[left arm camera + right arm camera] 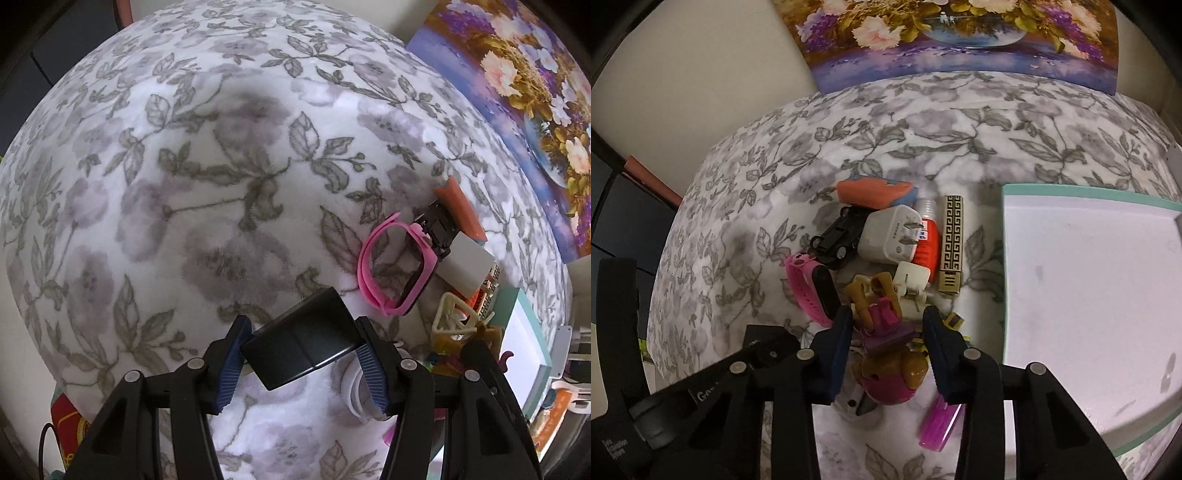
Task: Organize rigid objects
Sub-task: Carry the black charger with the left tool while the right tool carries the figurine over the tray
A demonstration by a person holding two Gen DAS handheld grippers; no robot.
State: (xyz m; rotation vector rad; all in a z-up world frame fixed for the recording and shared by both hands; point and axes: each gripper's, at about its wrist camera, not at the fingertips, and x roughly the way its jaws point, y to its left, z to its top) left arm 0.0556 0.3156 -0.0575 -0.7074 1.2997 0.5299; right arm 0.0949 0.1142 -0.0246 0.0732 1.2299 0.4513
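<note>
1. Left wrist view: left hand-held gripper (301,354) clamps a black rectangular block (301,345) above the floral blanket (184,184); a pink smartwatch (393,271) lies nearby.
2. Right wrist view: right hand-held gripper (888,350) stands spread around a pink-and-tan toy figure (886,354) in the clutter beside the white tray (1089,277).

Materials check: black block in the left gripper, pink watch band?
Black block: likely hard plastic, smooth satin, going by soft glare and crisp edges; the left gripper clamps it. Pink watch band: probably silicone, matte, since it curls in a loose loop.
</note>
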